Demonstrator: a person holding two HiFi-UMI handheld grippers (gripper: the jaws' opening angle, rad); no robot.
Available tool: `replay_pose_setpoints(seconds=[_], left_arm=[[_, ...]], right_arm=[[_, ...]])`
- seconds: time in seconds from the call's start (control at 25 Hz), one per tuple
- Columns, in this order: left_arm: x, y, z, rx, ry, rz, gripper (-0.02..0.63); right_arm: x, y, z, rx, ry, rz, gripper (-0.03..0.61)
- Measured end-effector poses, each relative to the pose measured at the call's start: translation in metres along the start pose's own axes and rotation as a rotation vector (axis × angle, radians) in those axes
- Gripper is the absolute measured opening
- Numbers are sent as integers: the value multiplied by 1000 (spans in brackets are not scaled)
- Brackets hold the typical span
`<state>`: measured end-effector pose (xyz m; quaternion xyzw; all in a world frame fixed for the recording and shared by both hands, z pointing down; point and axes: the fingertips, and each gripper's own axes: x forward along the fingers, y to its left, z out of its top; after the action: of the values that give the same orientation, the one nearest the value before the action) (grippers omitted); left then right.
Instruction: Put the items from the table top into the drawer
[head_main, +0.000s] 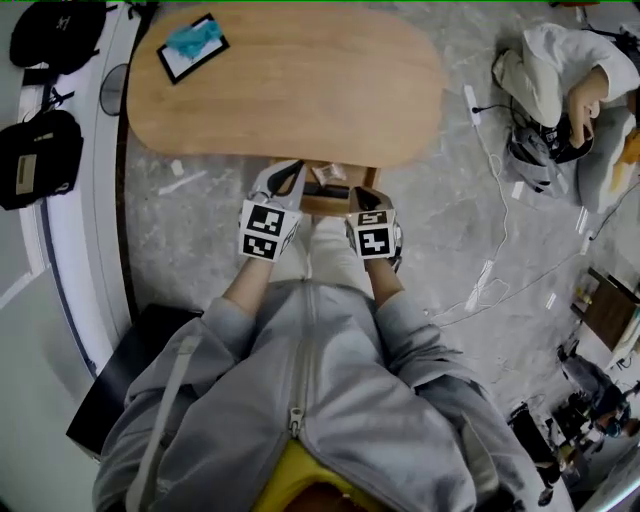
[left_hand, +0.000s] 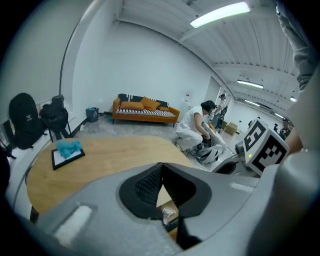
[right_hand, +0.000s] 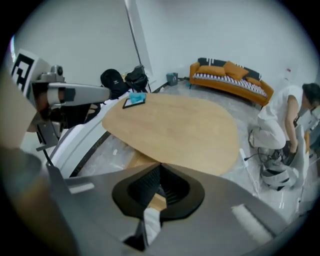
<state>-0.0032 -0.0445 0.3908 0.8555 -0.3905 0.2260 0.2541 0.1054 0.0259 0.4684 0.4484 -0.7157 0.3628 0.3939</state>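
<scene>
left tool (left_hand: 161, 165): jaws together, empty
right tool (right_hand: 160, 165): jaws together, empty
drawer (head_main: 326, 207): open
desk (head_main: 300, 90): tablet (head_main: 192, 48) on it

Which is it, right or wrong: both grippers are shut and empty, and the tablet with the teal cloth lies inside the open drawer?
Wrong in one respect. The tablet with the teal cloth lies on the table top, at its far left corner, not in the open drawer; the head view shows it. The left gripper and right gripper are shut and empty.
</scene>
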Motion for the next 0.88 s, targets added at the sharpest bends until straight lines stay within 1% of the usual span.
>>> replay_pose_setpoints(seconds=[0.16,0.28,0.36,0.44,0.6,0.76,0.88], left_arm=[[-19,-16,71,48,-92,-10,3],[-39,-23,122,117,-150,32,2],[-50,-23,162,173,-212,60,2],[-67,-31,197,202,-266,73,2],[-102,-55,259,256,-374,81,2],[-138,-68,319,258,-508,110,2],[-165,-79,344,274,-572,143,2]], right_arm=[[-70,-15,68,-25,-188,-88,0],[-131,-28,132,-52,-368,-158,0],[-172,-38,179,-79,-502,-207,0],[-216,-40,213,-97,-610,-239,0],[-294,-31,248,-118,-771,-274,0],[-355,-26,276,-135,-914,-306,0],[-387,-17,287,-204,-991,-326,0]])
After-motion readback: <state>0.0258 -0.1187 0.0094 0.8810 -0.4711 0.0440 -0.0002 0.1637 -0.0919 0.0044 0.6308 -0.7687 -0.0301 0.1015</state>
